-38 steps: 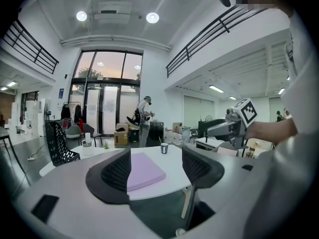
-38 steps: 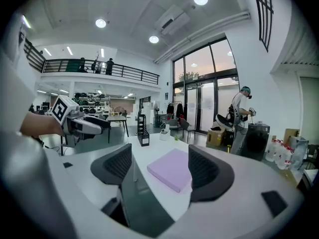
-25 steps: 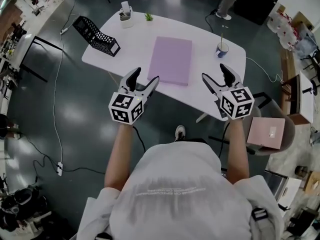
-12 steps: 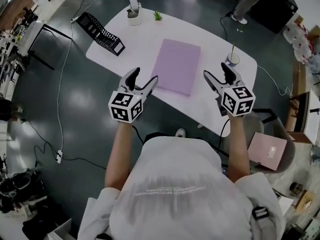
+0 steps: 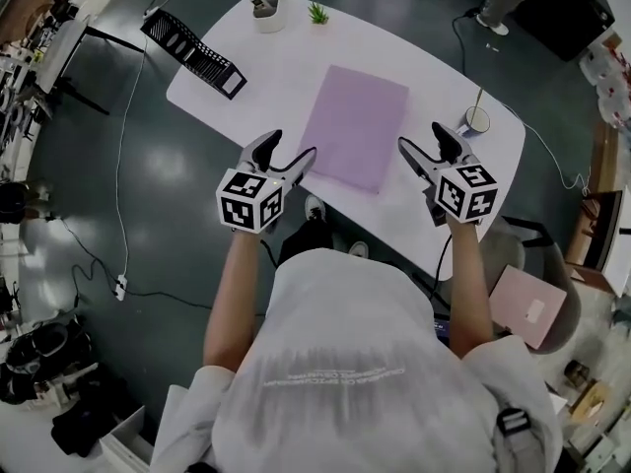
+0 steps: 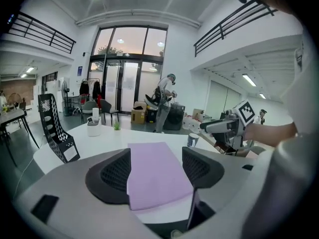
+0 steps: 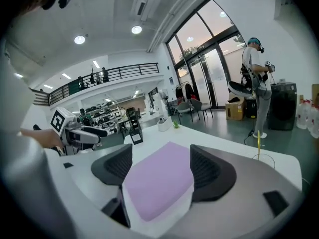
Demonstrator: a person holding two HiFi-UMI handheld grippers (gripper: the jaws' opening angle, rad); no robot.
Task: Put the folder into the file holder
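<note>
A purple folder [image 5: 355, 126] lies flat in the middle of the white table [image 5: 246, 77]. The black mesh file holder [image 5: 192, 52] stands at the table's far left corner, empty. My left gripper [image 5: 291, 146] hovers open at the table's near edge, just left of the folder's near corner. My right gripper [image 5: 422, 138] is open too, just right of the folder. Neither touches it. In the left gripper view the folder [image 6: 154, 176] shows between the jaws, with the file holder [image 6: 55, 133] at the left. In the right gripper view the folder [image 7: 159, 185] also lies ahead between the jaws.
A white pen cup [image 5: 267, 8] and a small green plant [image 5: 317, 13] stand at the table's far edge. A cup with a stick [image 5: 476, 118] sits at the right end. A chair with a pink box [image 5: 527, 308] is at the right. A person [image 6: 164, 101] stands far off.
The head view has shifted, so the table and folder sit higher and further right in the frame. Both grippers stay open at the folder's near end, a little closer to it.
</note>
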